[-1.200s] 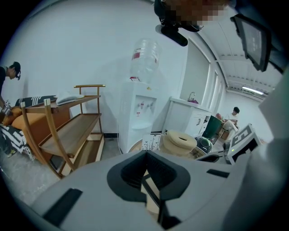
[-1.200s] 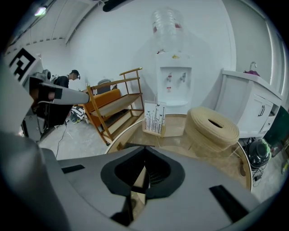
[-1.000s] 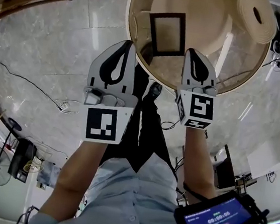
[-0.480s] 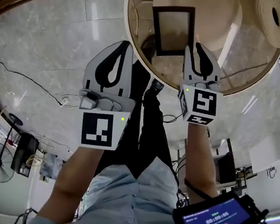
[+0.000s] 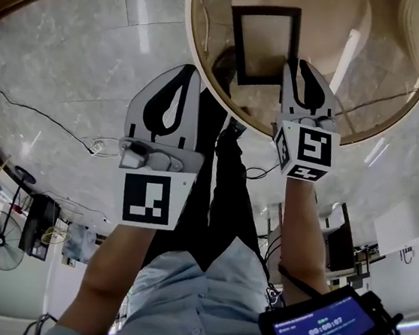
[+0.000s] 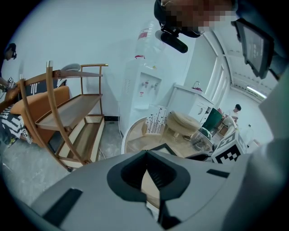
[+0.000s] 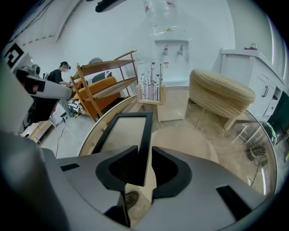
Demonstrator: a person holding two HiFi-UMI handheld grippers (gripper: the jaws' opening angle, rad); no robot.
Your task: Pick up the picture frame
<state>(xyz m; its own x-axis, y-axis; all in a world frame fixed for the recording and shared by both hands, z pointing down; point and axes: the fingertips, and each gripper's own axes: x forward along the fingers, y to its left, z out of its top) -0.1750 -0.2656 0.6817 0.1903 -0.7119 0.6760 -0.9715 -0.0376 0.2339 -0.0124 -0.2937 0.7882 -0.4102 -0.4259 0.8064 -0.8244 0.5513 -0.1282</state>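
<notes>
Straddling the right rail of the frame (image 5: 264,44), the right gripper (image 7: 145,158) has its jaws apart. The frame lies flat on the table (image 5: 191,39). The left gripper (image 6: 145,155) is clenched, empty.

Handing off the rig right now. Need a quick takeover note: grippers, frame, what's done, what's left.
Right gripper: open, jaws straddling the right rail of the picture frame, not closed on it.
Left gripper: shut, empty, held over the floor just left of the round table.
Frame: lying flat on the table, near its edge.
Done: approach and lining up on the rail.
Left: close the right jaws on the rail, then lift.
</notes>
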